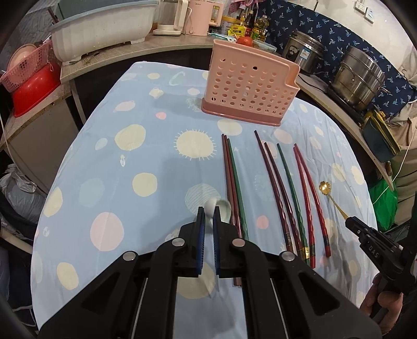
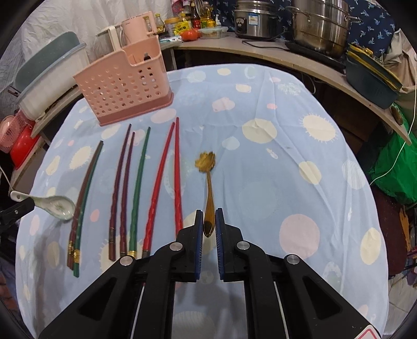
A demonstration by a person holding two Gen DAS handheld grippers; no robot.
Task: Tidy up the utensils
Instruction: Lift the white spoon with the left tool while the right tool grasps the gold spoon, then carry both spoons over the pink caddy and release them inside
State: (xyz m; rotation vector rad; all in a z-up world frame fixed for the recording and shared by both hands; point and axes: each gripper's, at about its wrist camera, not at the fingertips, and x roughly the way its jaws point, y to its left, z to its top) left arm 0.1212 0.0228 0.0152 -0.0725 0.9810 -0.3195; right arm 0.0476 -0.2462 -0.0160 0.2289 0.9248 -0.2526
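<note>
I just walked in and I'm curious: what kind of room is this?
Most likely a home kitchen or its dining corner. Stainless steel steamer pots and bottles of cooking oil and sauces crowd the counter, and a pink perforated plastic utensil holder stands on a cloth-covered table.

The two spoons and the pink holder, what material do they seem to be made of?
White spoon in the left tool: probably glazed ceramic, glossy and thick-walled with a faint printed pattern. Gold spoon in the right tool: likely metal with a shiny gold finish and a thin flower-shaped bowl. Pink holder: moulded plastic, matte, with regular round holes.
</note>
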